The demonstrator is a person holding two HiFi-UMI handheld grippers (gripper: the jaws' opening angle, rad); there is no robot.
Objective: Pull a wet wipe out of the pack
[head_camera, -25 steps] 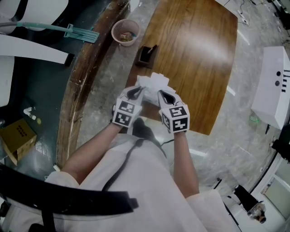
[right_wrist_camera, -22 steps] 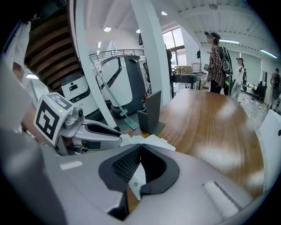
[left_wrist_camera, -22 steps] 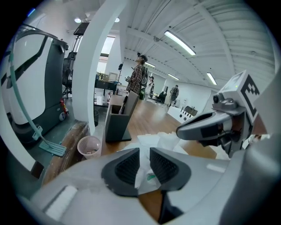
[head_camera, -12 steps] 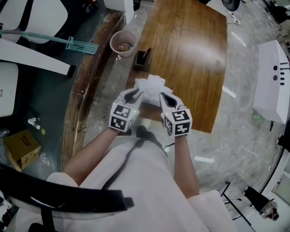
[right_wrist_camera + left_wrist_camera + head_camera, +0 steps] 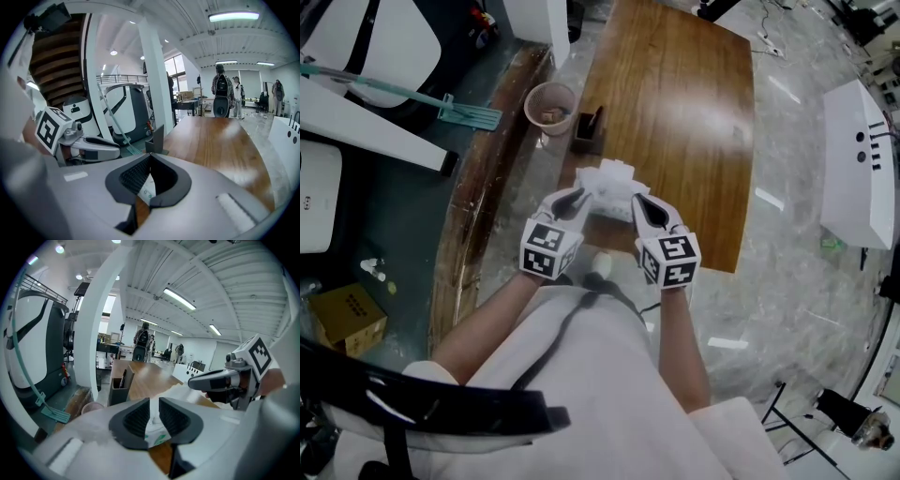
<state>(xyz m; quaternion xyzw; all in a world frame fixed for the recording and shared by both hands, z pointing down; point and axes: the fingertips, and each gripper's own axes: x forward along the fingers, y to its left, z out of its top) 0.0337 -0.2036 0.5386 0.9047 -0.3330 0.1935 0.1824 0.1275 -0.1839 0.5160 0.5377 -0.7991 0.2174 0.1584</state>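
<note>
**Fresh grip taken, pull still ahead**

Left to right: your left gripper (image 5: pixel 567 201) had just been closing, and its jaws stood narrowly apart, pressed on the pack (image 5: pixel 610 181) by its white-and-green wrap. The pack hung between both tools and appeared higher above the near edge of the table (image 5: pixel 694 112) than a second before. Your right gripper (image 5: pixel 645 208) pinched the other end, jaw tips together. No wipe looked drawn out yet.

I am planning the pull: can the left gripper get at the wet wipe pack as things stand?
Probably yes. The wet wipe pack already sits between the jaws of the left gripper, which have just been closing; nothing blocks it. The right gripper grips the other side.
</note>
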